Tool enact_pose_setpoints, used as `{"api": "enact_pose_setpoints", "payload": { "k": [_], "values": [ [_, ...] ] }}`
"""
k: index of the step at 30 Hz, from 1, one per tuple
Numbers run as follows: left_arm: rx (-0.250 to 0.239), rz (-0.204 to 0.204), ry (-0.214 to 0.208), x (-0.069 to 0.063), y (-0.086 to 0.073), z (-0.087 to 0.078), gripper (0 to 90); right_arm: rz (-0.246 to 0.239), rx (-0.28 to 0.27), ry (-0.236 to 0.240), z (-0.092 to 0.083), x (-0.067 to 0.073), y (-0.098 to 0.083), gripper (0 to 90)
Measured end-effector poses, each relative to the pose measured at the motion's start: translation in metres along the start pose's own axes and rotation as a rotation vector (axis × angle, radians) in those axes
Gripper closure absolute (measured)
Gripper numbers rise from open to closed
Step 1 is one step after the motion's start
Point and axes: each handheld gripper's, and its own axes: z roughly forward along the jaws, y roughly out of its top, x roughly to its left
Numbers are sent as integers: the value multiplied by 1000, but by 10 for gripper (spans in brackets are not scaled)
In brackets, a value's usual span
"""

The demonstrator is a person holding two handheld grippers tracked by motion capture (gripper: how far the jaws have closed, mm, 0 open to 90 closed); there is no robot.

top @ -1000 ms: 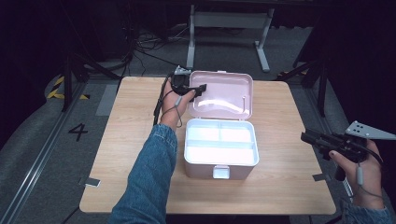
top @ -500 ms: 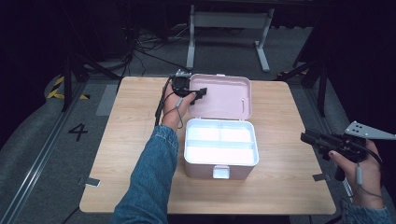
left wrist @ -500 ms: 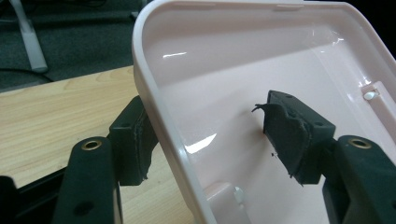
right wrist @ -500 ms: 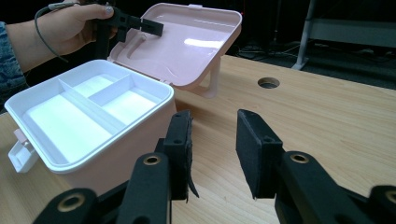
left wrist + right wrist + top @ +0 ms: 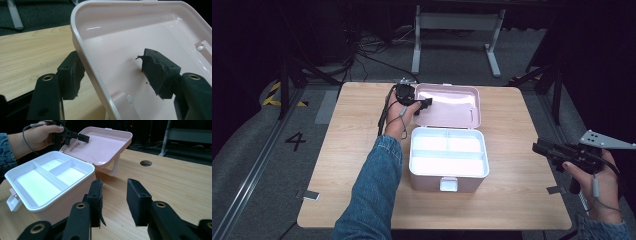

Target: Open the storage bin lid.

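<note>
The left gripper sits just above the middle of the high view, at the left edge of the lid of a pink box. Its jaws have just been opening and stand apart, with the lid's rim between them. The lid lies folded back flat on the wooden table, and the box stands open at the centre of the frame with a white tray inside. The right gripper hangs at the right edge of the frame, well apart from the box, jaws apart and empty.

In the left gripper view, the left gripper straddles the lid's rim: one pad is outside at lower left, just beside the rim, and the other is inside at right, clear of the wall. Neither pad presses.

In the right gripper view, the right gripper rises from the bottom with a clear gap between its pads over bare table. The box stands at left. The lid lies at upper centre, with the left gripper at its edge in the upper left.
</note>
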Motion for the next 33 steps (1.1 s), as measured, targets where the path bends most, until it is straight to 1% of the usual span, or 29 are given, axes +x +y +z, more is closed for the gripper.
{"api": "enact_pose_setpoints", "payload": {
  "k": [2, 3, 4, 5, 7, 11, 12, 15, 17, 21, 25, 27, 28, 29, 30, 31, 32, 33],
  "values": [
    [12, -4, 1, 1, -1, 1, 353, -4, 1, 1, 1, 0, 0, 663],
    [15, 1, 1, 2, -1, 1, 351, -1, 3, -1, 1, -1, -1, 663],
    [15, -8, -1, 2, -2, 2, 348, -1, 4, 1, 1, -1, -1, 663],
    [25, -8, -1, 2, -3, 3, 346, 2, 4, 1, 1, 0, -1, 663],
    [41, -22, -1, 3, -5, 5, 335, 1, 3, 3, 1, 0, -1, 663],
    [72, -32, 0, 4, -8, 7, 321, 4, -3, 20, 1, 1, 0, 662],
    [74, -35, 1, 5, -8, 7, 318, 5, -3, 23, 2, 1, 0, 662],
    [95, -38, 7, 5, -10, 8, 306, 4, 3, 21, 2, 1, 0, 661],
    [110, -50, 9, 5, -10, 8, 304, 7, 3, 16, 2, 0, -1, 661],
    [118, -34, 22, 4, -11, 8, 273, 13, 5, 17, 4, -2, -2, 659],
    [92, -15, 43, 2, -12, 6, 242, 7, 7, 4, 9, -2, -1, 651],
    [71, -6, 46, 2, -11, 4, 236, 4, 12, 10, 12, -1, 0, 646],
    [58, -4, 49, 1, -11, 3, 238, 2, 13, 11, 14, -1, 0, 644],
    [58, -4, 49, 1, -11, 3, 242, 2, 13, 11, 14, -1, 0, 644],
    [40, 0, 56, 3, -9, -1, 245, -2, 13, 9, 16, -1, 1, 638],
    [40, 0, 56, 3, -9, -1, 246, -2, 13, 9, 16, -1, 1, 638],
    [20, -3, 61, 3, -8, -3, 246, 1, 14, 9, 17, -1, 1, 634],
    [17, -5, 66, 4, -7, -6, 246, -4, 11, 9, 18, -1, 1, 632]
  ]
}}
